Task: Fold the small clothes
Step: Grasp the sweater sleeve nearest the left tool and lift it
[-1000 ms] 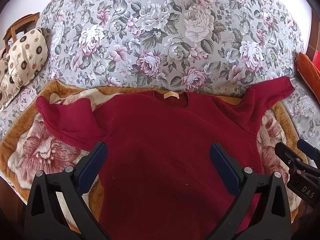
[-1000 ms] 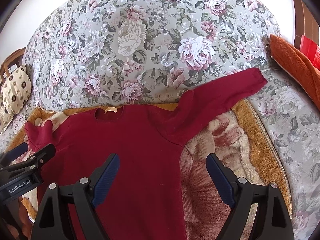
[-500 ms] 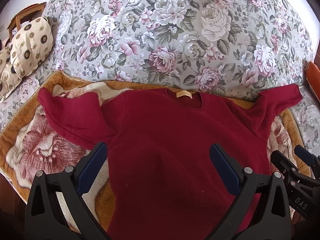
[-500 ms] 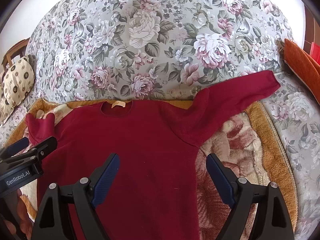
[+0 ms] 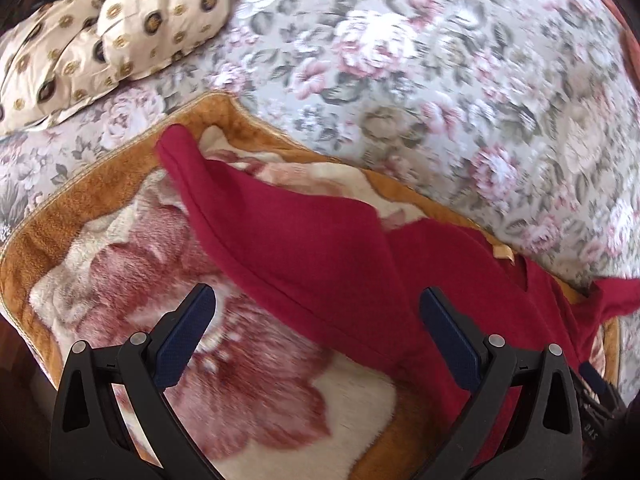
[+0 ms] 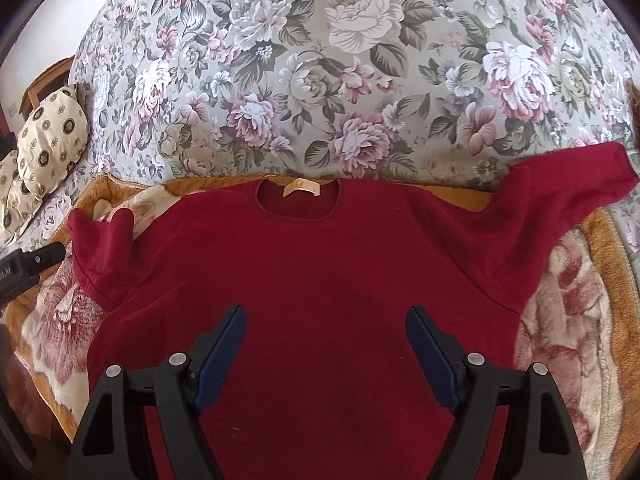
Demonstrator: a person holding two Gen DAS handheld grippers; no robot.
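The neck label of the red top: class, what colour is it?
Pale yellow-beige label, clearest in the right wrist view.

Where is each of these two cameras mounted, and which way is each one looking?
Left wrist view: sits on the left gripper, looking forward over the shirt's left sleeve and a patterned pillow; its two open fingers show.
Right wrist view: sits on the right gripper, facing the red shirt square on; its open fingers show, with the left gripper at the left edge.
Shared: the shirt, the plush blanket, the floral cover.
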